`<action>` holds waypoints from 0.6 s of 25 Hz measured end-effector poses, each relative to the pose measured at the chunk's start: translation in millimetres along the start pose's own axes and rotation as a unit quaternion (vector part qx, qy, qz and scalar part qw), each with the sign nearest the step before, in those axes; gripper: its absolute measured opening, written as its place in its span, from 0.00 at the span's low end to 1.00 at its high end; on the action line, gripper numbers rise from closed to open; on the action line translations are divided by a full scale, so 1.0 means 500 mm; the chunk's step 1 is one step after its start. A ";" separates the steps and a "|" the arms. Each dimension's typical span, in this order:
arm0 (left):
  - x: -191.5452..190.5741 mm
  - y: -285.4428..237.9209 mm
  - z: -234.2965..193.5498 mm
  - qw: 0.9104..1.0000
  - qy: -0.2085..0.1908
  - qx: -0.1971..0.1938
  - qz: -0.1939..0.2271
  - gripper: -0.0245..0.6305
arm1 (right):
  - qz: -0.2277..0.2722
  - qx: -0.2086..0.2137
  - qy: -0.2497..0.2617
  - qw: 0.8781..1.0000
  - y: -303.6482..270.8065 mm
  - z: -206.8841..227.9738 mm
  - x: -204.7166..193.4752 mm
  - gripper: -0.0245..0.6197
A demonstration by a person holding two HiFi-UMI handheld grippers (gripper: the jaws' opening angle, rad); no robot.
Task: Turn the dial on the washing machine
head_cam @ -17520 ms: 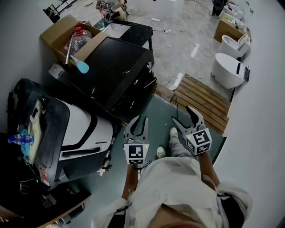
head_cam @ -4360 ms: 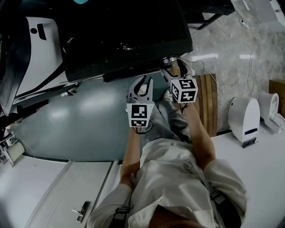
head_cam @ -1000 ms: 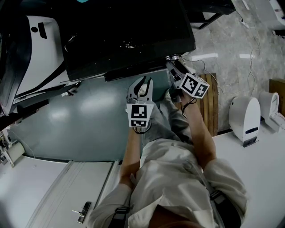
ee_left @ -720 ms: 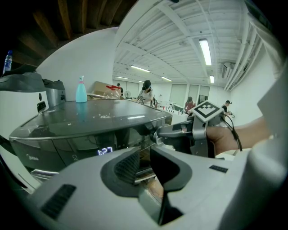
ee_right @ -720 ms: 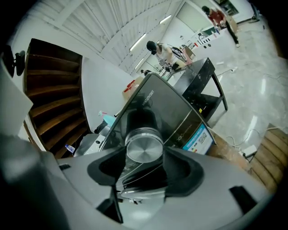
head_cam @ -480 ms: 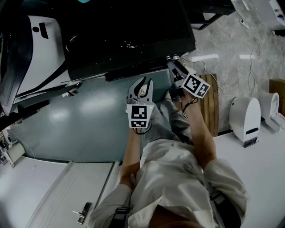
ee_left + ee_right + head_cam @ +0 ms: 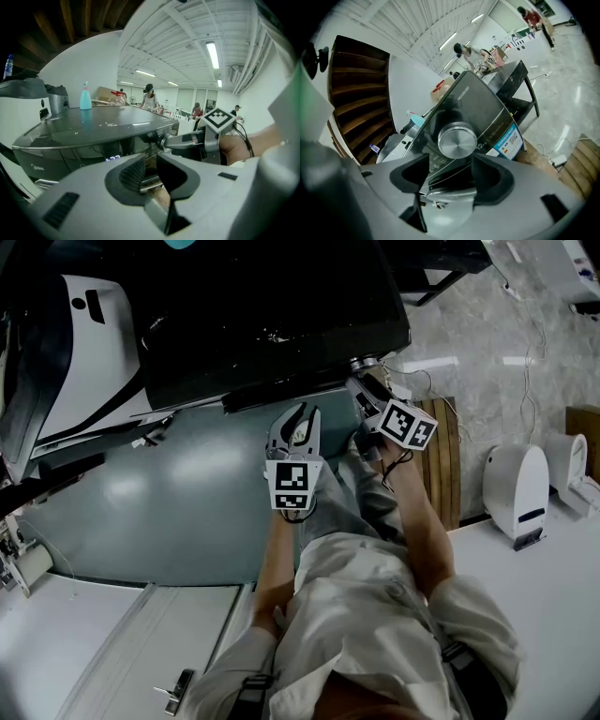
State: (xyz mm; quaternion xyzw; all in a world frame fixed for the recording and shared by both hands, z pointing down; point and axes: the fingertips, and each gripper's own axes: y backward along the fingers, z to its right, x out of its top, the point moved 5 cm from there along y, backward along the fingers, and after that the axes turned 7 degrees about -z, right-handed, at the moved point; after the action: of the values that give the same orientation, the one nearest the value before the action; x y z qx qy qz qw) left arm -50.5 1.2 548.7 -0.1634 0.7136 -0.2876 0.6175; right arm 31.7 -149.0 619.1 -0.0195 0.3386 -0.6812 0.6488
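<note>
The right tongs [image 7: 450,161] are opening, their pads clear of the dial [image 7: 457,139], which sits just ahead between the tips at the washer's [image 7: 474,101] front right corner. The right wrist is rolled and its marker cube tilted. The left tongs [image 7: 151,164] hover before the washer's front, a narrow gap between them, holding nothing. A second ago the right tongs pinched the dial; the left arm has not moved.

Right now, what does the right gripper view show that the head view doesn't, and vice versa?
Only the right gripper view: the silver dial face-on, at the tips of the right gripper's opening jaws, untouched, and a blue label. Only the head view: the left gripper, the person's torso, a wooden pallet. Both: the washing machine's dark top and that gripper.
</note>
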 end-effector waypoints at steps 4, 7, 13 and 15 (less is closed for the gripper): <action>0.006 0.005 -0.002 1.000 -0.005 -0.001 0.001 0.16 | -0.008 -0.002 0.028 1.000 0.013 -0.013 -0.010 0.46; 0.015 0.009 -0.003 1.000 -0.010 -0.003 0.003 0.16 | -0.015 -0.011 0.069 0.997 0.027 -0.031 -0.009 0.46; 0.039 0.025 -0.002 1.000 -0.017 -0.002 0.010 0.16 | -0.014 -0.028 0.178 0.983 0.068 -0.084 0.011 0.46; 0.048 0.032 0.000 1.000 -0.017 -0.001 0.012 0.16 | -0.013 -0.032 0.216 0.976 0.083 -0.105 0.019 0.46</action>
State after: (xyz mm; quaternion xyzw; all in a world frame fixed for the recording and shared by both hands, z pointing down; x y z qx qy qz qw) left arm -53.1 -0.2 520.0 -0.1605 0.7050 -0.2766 0.6330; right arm 41.8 -131.8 554.4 0.1029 0.4920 -0.6668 0.5502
